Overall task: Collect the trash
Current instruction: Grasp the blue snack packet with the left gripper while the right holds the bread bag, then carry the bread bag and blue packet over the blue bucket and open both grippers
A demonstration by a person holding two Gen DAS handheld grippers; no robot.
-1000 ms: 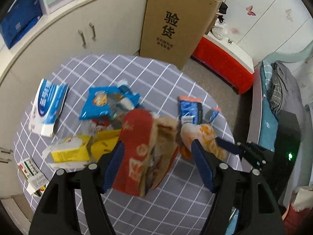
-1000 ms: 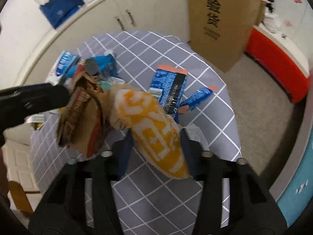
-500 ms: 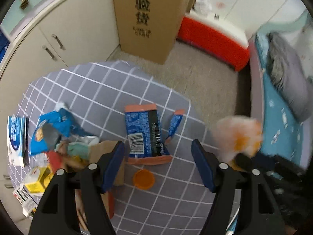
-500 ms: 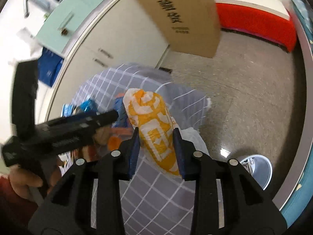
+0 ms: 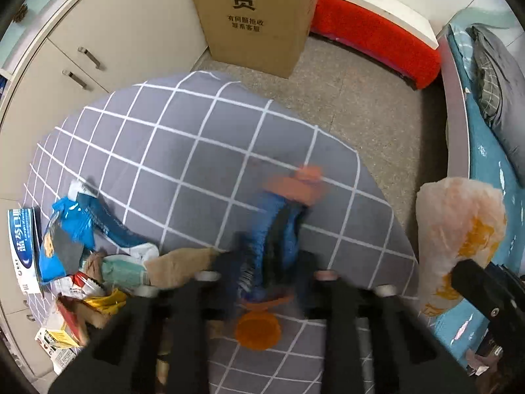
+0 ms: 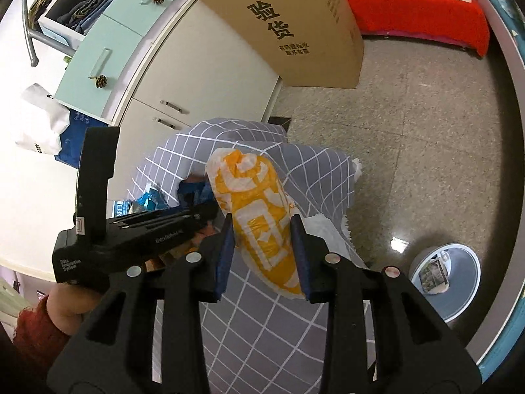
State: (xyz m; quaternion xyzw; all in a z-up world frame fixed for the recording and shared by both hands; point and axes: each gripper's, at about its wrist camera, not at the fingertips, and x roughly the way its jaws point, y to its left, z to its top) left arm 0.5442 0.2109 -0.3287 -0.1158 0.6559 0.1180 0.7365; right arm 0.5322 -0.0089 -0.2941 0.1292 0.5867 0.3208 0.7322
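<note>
Over a round table (image 5: pixel 203 151) draped in a grey checked cloth, the left wrist view looks straight down as the left gripper (image 5: pixel 267 262) has just been closing, its jaws now drawn nearly together on a blue snack wrapper (image 5: pixel 279 226) with orange ends; the wrapper is blurred. An orange cap (image 5: pixel 258 331) lies on the cloth just below the wrapper. A heap of other wrappers (image 5: pixel 85 256) sits at the table's left edge. Off the right edge of the table hangs an orange-and-white plastic bag (image 5: pixel 459 236), gripped from below by the black right gripper. A tall cardboard box (image 5: pixel 256 16) stands on the floor beyond the table.

From the right wrist view, the right gripper (image 6: pixel 262 252) is partly closed, its blue pads (image 6: pixel 226 256) pressing both sides of the orange-and-white plastic bag (image 6: pixel 256 216), which is held up above the table's (image 6: pixel 262 302) near edge. To the left, a hand (image 6: pixel 69 305) in a red sleeve (image 6: pixel 32 335) holds the left gripper (image 6: pixel 197 213) down over the blue wrapper (image 6: pixel 193 190). A round white bin (image 6: pixel 443 282) stands on the speckled floor at lower right, well apart from the bag.
</note>
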